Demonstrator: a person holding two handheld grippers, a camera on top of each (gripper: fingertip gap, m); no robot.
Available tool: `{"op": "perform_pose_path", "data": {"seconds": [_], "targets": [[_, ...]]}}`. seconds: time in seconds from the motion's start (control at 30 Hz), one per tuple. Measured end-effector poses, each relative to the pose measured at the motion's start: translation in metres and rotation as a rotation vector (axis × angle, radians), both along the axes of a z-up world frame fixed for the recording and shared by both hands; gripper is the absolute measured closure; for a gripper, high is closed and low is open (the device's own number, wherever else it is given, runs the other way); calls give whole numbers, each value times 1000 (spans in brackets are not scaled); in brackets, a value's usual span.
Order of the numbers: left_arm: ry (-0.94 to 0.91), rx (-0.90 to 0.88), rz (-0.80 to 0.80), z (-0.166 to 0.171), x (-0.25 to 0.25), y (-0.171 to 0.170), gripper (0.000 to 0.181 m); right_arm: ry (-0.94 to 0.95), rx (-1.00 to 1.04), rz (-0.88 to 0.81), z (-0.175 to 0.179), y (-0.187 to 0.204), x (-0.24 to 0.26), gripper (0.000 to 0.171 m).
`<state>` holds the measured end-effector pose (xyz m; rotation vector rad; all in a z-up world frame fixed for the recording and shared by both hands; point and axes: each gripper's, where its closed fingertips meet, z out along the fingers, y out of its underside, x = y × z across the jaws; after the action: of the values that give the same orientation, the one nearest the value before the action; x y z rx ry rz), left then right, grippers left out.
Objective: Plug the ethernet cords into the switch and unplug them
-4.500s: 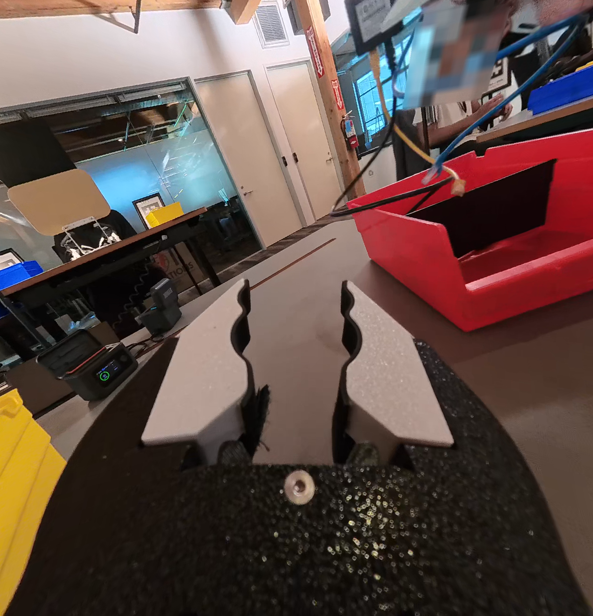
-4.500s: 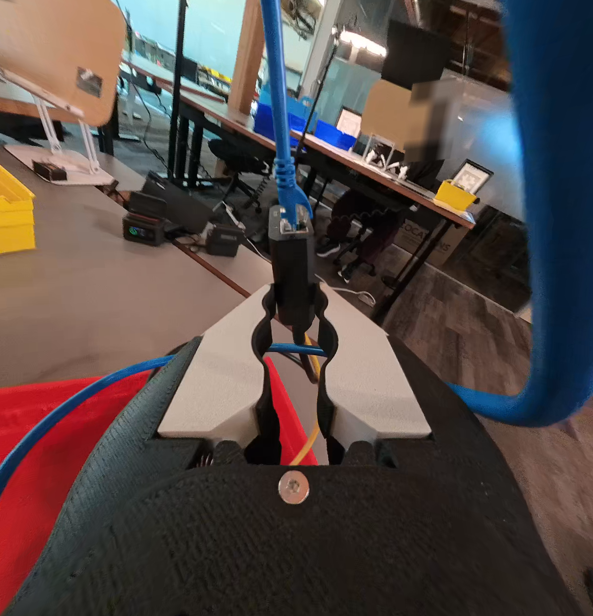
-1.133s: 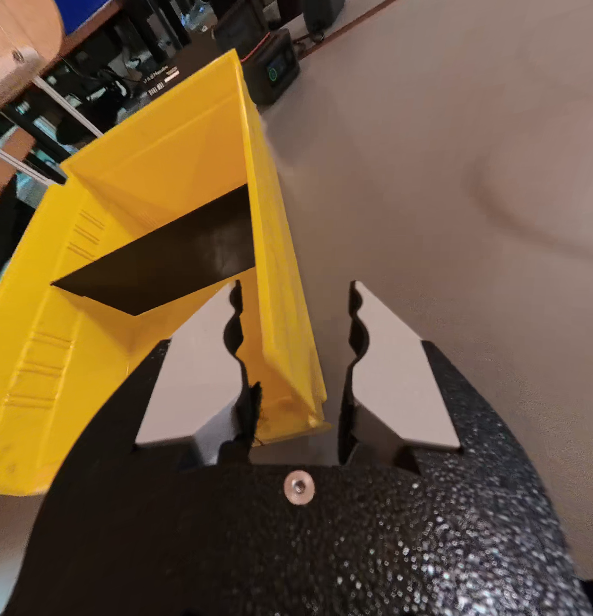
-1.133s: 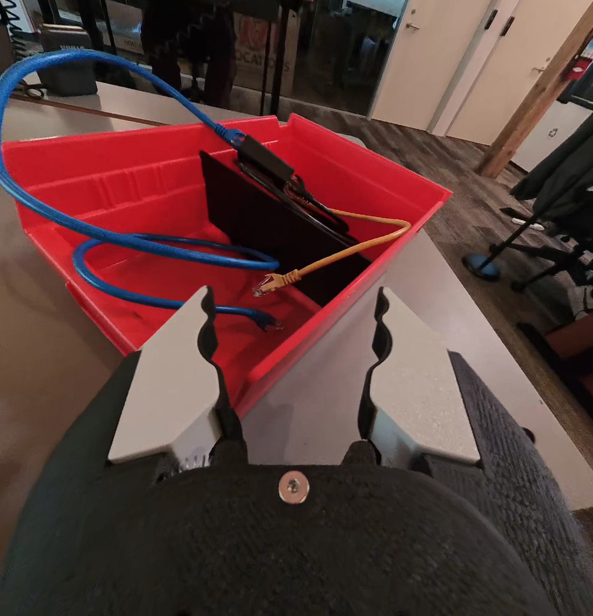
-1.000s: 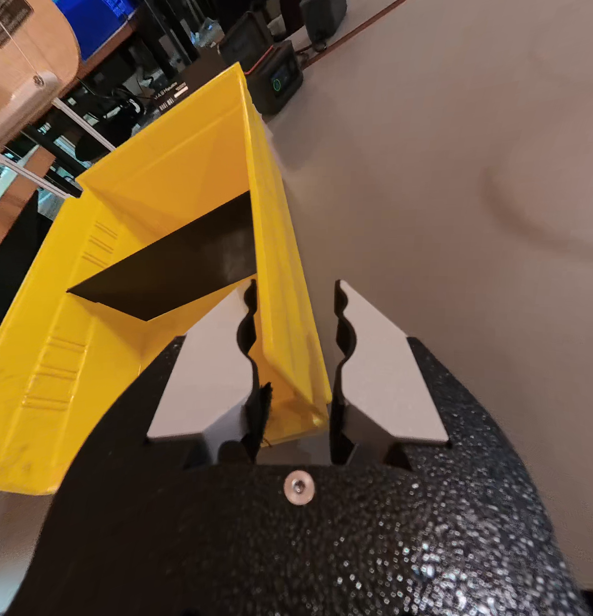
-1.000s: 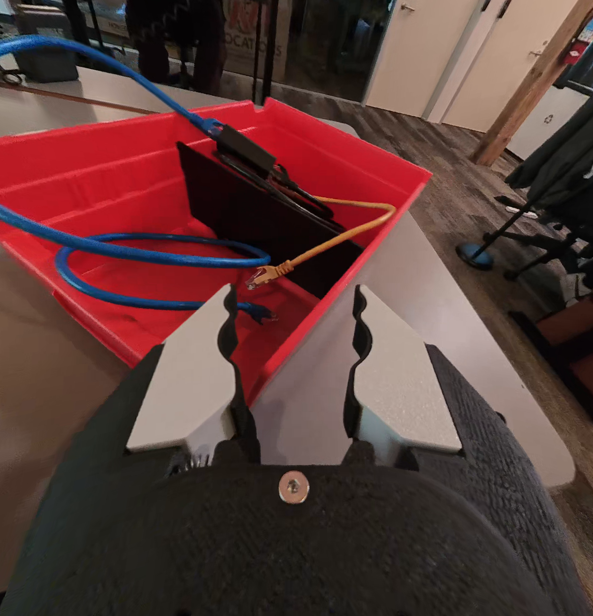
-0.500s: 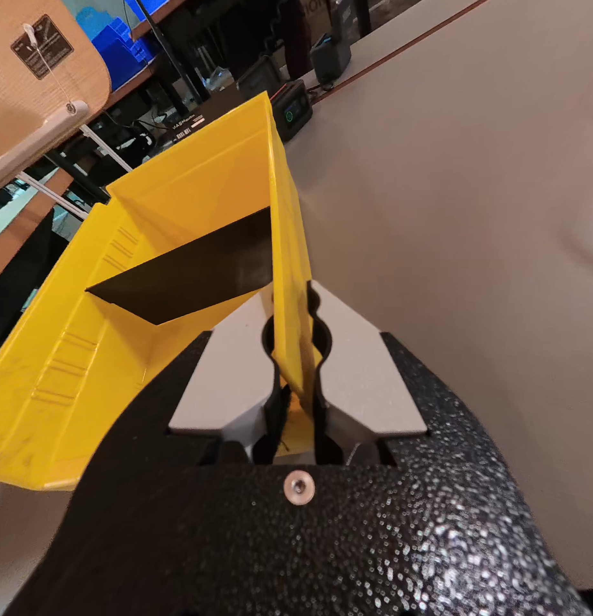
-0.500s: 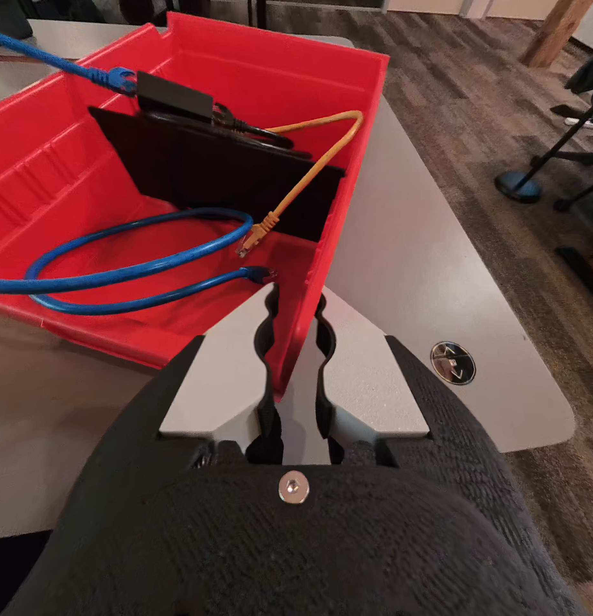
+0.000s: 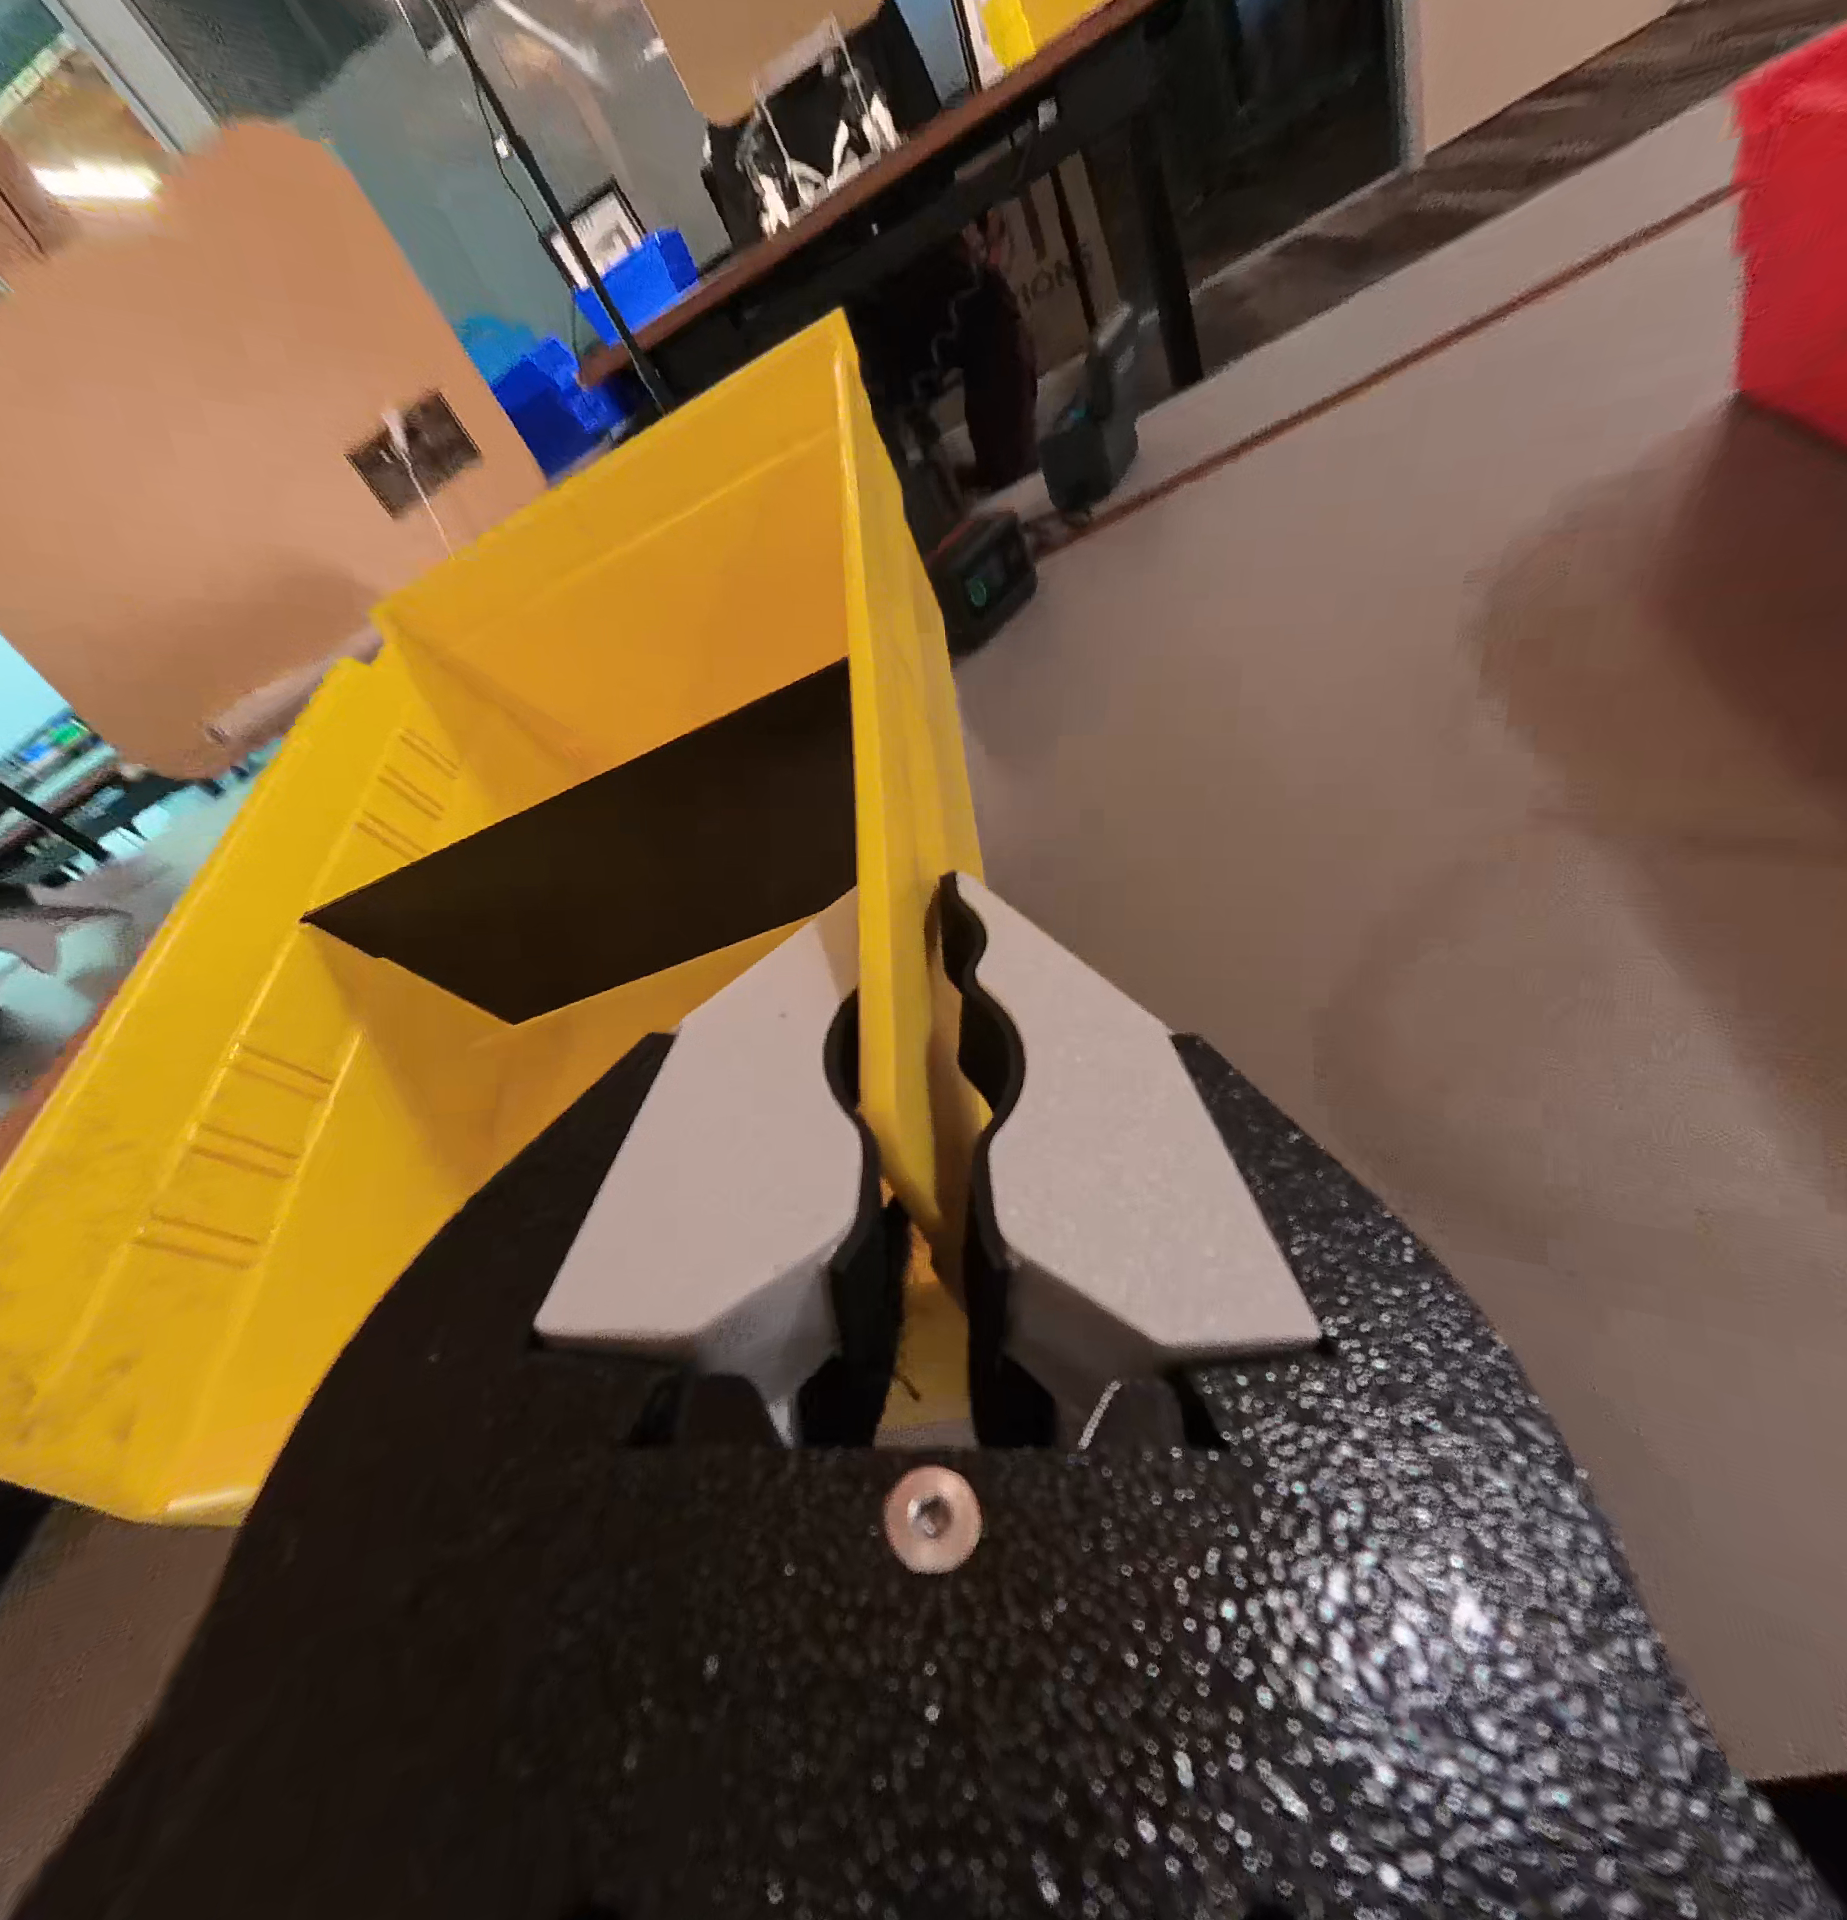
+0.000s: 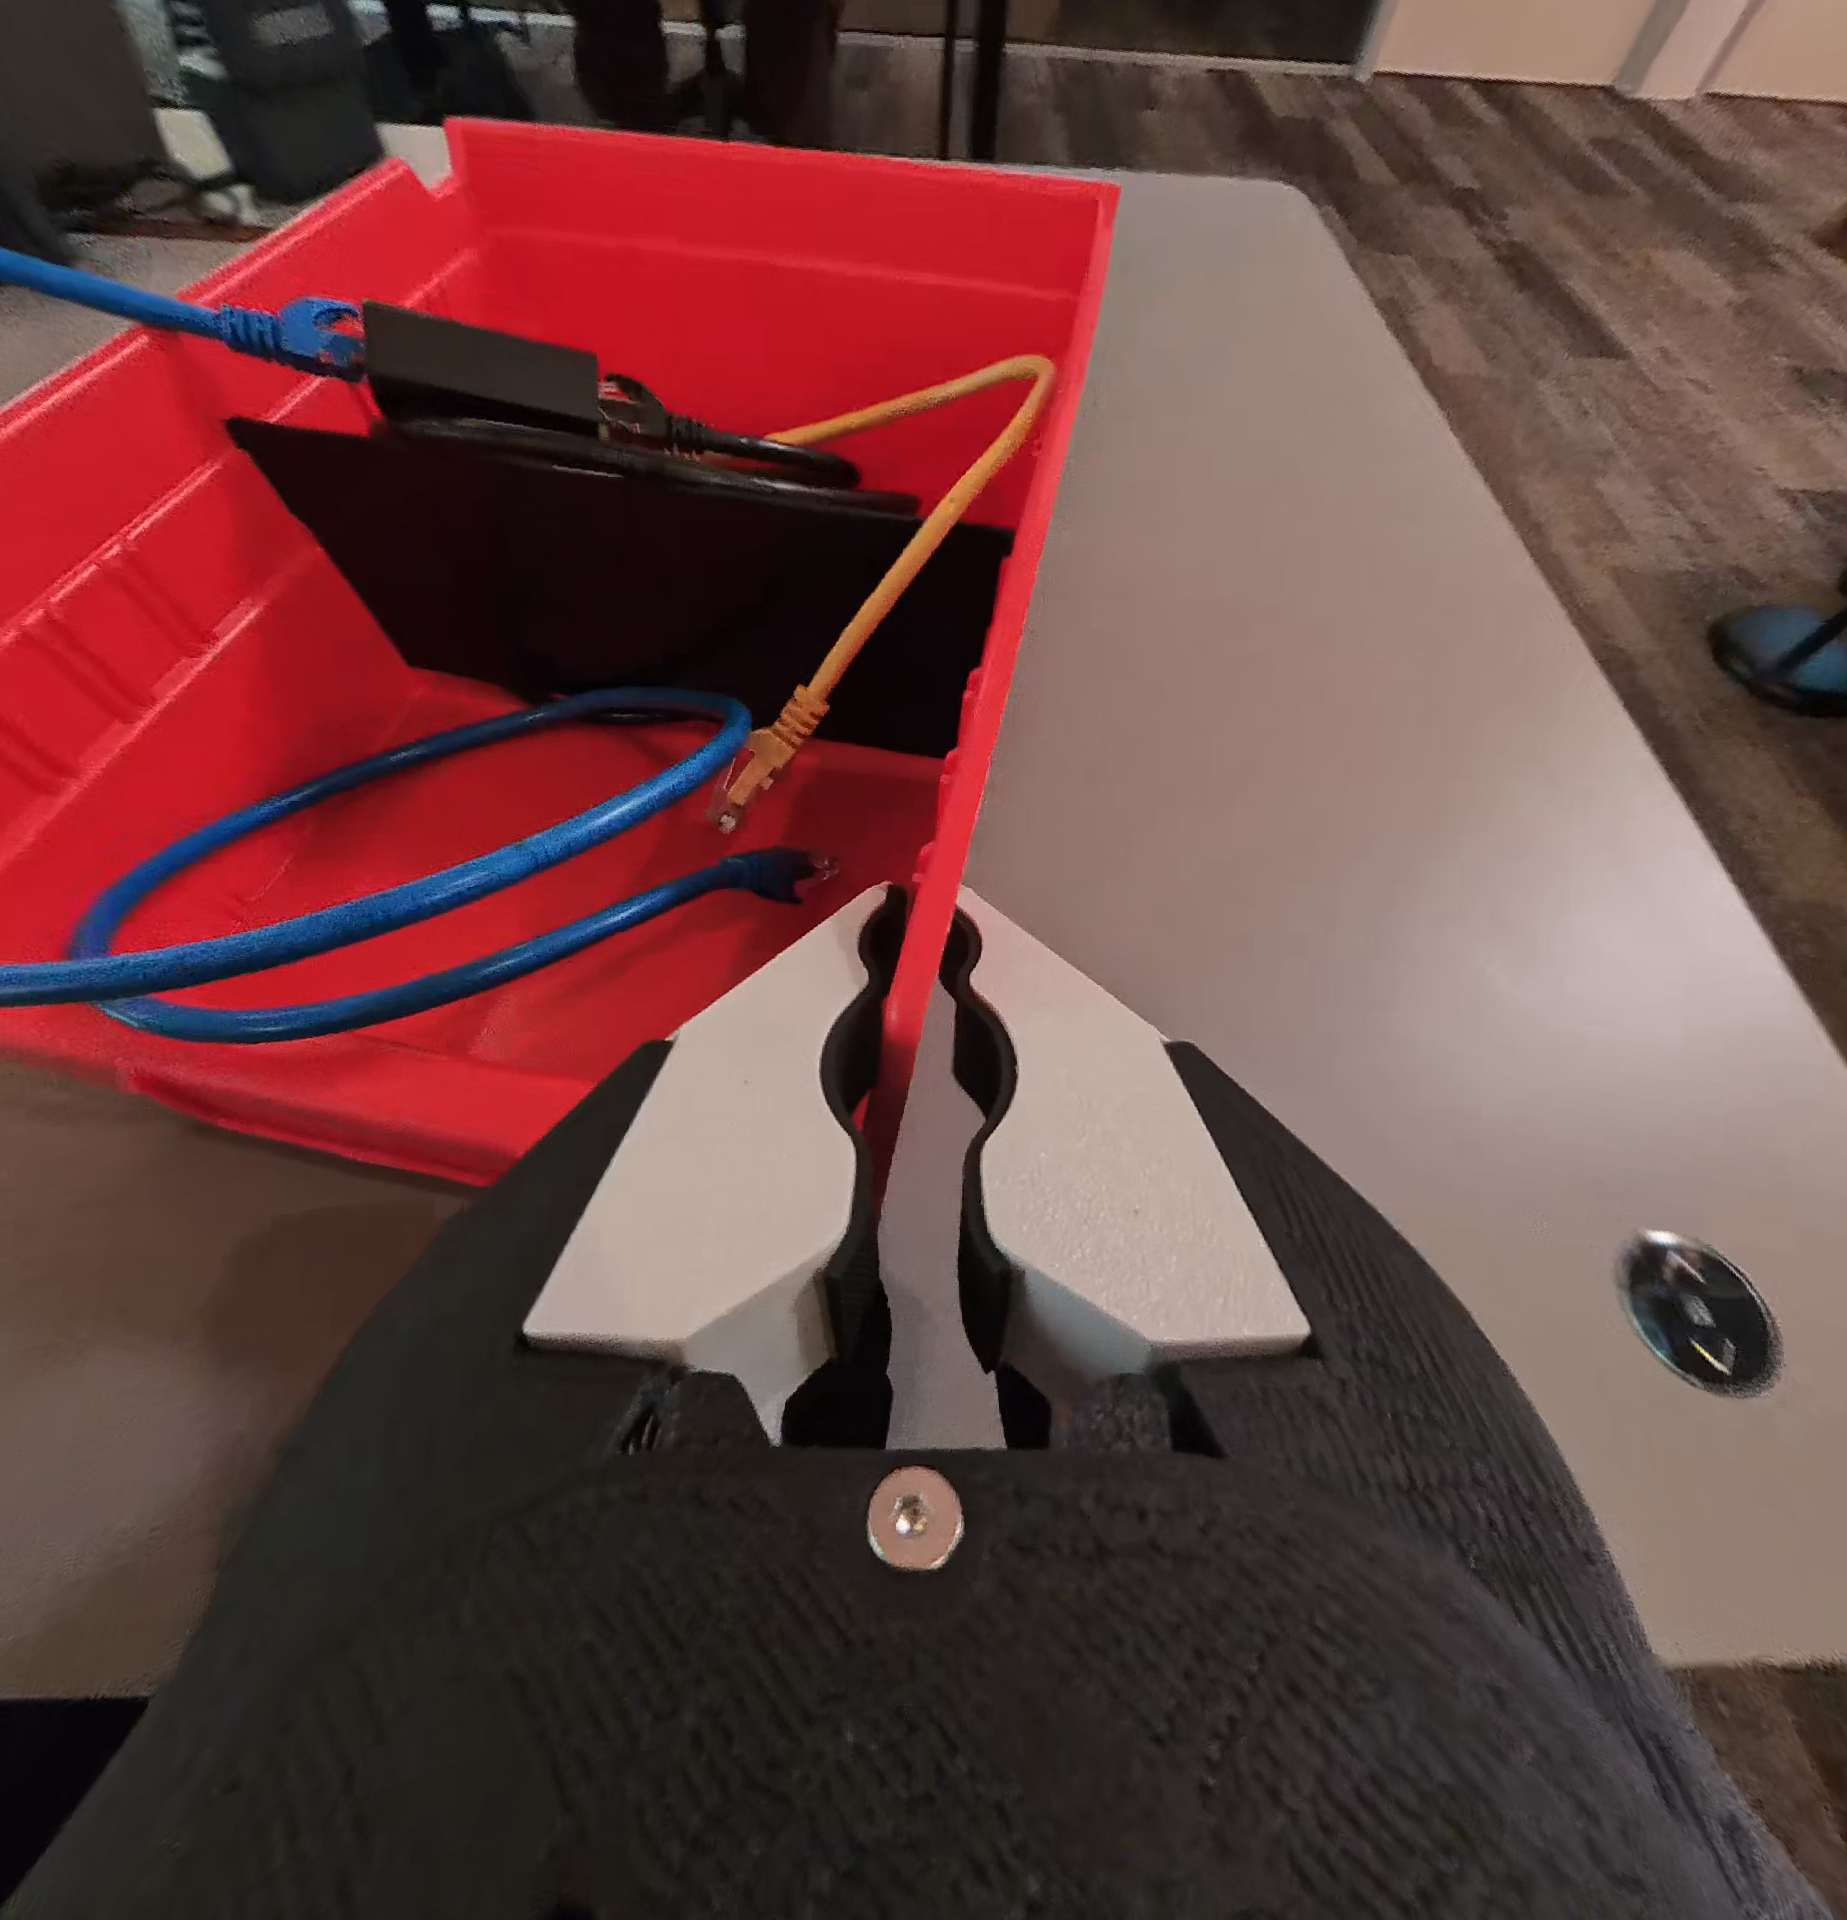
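Note:
My right gripper (image 10: pixel 924 914) is shut on the right wall of a red bin (image 10: pixel 773 260). Inside the bin a small black switch (image 10: pixel 477 358) lies behind a black divider (image 10: pixel 638 592), with a blue ethernet cord (image 10: pixel 275 327) plugged into its left end and a black cord (image 10: pixel 732 447) at its right end. A yellow cord's plug (image 10: pixel 758 764) hangs loose over the divider. A second blue plug (image 10: pixel 784 873) lies free on the bin floor. My left gripper (image 9: pixel 898 925) is shut on the right wall of a yellow bin (image 9: pixel 607 623) that holds only a black divider (image 9: pixel 607 883).
Both bins are at a beige table (image 10: pixel 1314 727). A corner of the red bin (image 9: pixel 1812 239) shows far right in the left wrist view. A round metal grommet (image 10: pixel 1698 1320) sits in the table at right. A black power unit (image 9: pixel 986 582) and a thin brown cable (image 9: pixel 1418 353) lie behind the yellow bin. Across from one pair of fingers to the other is roughly 45 cm. The round metal grommet (image 10: pixel 1698 1320) lies around 20 cm away from my right fingertips.
Both grippers went from open around the bin walls to shut on them. The left view has tilted up, showing more of the room; the right view has moved closer over the red bin.

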<state>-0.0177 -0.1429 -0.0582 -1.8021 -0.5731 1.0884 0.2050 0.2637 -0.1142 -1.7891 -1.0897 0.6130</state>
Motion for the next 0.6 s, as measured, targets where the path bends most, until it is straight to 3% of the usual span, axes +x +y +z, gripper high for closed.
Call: {"op": "perform_pose_path", "data": {"seconds": [0.2,0.5,0.57,0.6], "targets": [[97,33,-28,44,22,7,178,2,15,139,8,-55,-52,168],[176,55,3,75,35,-5,178,95,-116,328,-2,-169,-139,166],[192,63,8,79,36,-6,177,112,-132,388,-1,-202,-159,163],[197,67,9,80,36,-7,178,118,-135,431,0,-220,-167,152]]}}
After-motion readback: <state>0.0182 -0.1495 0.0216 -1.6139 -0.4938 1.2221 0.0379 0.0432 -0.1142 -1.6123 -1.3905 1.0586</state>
